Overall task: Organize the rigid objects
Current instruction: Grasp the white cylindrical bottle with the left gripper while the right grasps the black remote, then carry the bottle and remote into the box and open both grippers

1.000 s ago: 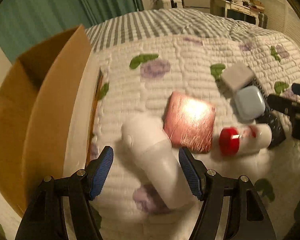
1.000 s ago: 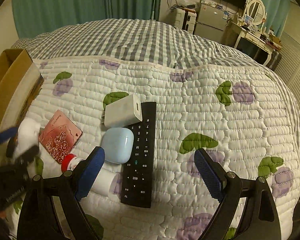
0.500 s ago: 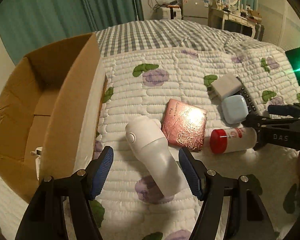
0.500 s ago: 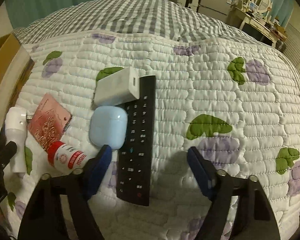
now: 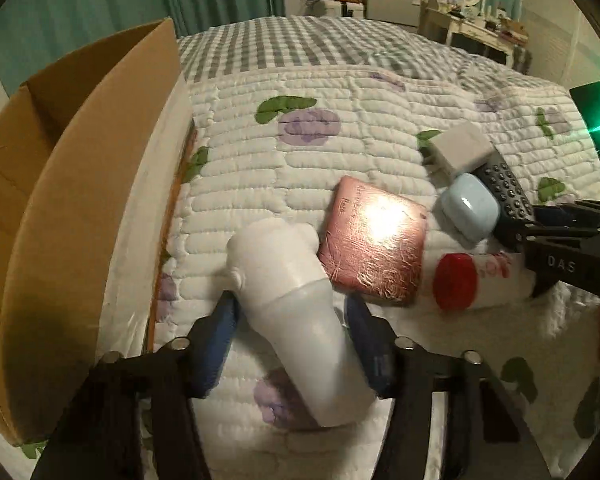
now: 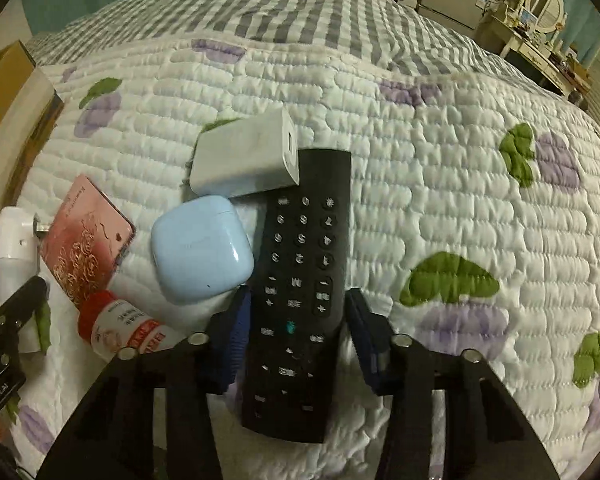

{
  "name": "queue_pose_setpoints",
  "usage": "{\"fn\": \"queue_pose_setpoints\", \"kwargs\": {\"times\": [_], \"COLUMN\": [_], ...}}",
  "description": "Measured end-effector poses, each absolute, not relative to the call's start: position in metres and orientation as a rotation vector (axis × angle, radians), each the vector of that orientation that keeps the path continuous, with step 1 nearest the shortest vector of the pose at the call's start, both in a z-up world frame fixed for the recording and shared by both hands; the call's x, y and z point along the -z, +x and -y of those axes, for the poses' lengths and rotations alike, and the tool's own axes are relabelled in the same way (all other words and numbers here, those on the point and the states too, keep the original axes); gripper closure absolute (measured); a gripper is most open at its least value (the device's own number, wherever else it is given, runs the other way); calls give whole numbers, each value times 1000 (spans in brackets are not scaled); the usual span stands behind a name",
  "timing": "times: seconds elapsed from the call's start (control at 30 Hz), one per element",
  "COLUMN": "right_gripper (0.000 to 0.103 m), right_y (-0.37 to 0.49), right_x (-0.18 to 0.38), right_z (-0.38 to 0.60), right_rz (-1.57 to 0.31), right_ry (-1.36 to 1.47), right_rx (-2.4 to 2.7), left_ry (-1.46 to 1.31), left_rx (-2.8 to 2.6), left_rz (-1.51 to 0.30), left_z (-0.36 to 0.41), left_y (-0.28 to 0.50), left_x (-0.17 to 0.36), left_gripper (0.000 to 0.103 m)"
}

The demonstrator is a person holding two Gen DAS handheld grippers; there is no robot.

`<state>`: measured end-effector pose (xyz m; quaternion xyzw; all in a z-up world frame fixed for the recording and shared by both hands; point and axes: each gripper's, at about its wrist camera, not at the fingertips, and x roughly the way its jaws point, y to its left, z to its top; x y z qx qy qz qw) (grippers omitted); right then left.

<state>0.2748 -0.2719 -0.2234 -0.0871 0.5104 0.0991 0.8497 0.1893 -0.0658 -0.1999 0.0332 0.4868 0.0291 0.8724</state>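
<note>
My left gripper straddles a white handheld device lying on the quilt, its blue pads close on both sides of the handle. My right gripper straddles a black remote, pads close to its sides. Whether either pair presses its object, I cannot tell. Beside them lie a pink patterned case, a light blue earbud case, a white charger block and a white bottle with a red cap.
An open cardboard box stands at the left on the bed, right beside the white device. The quilted bedspread spreads to the right. Furniture stands at the far wall.
Both grippers have moved down and forward and narrowed: the left around the white device, the right around the remote. The objects lie where they were.
</note>
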Motion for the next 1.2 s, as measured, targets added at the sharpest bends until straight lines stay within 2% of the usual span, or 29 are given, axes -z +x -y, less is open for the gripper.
{"fn": "queue_pose_setpoints", "kwargs": {"times": [0.13,0.33,0.43,0.6,0.97,1.2], "right_gripper": [62,66,69,81,85,86], "right_y": [265,237,225,207,165,144], "right_x": [212,187,180,172,132,70], "right_z": [278,278,277,277,266,228], "right_rz": [-1018,-944,-928,-931,-854,-732], "right_ry": [-174,-166,-185,-194,-193,-229], "right_rx": [-208,-199,-201,-200,-178,-222], "left_ry": [81,49,55,57,24,-14], "left_rx": [-56,-6,14,32,53,49], "left_rz": [-1002,-1007,-995,-959,-874,-793], "left_z": [64,63,66,66,52,27], "left_y": [181,169,158,145,127,120], "left_x": [194,186,179,161,122,85], "left_gripper": [58,59,59,59,59,59]}}
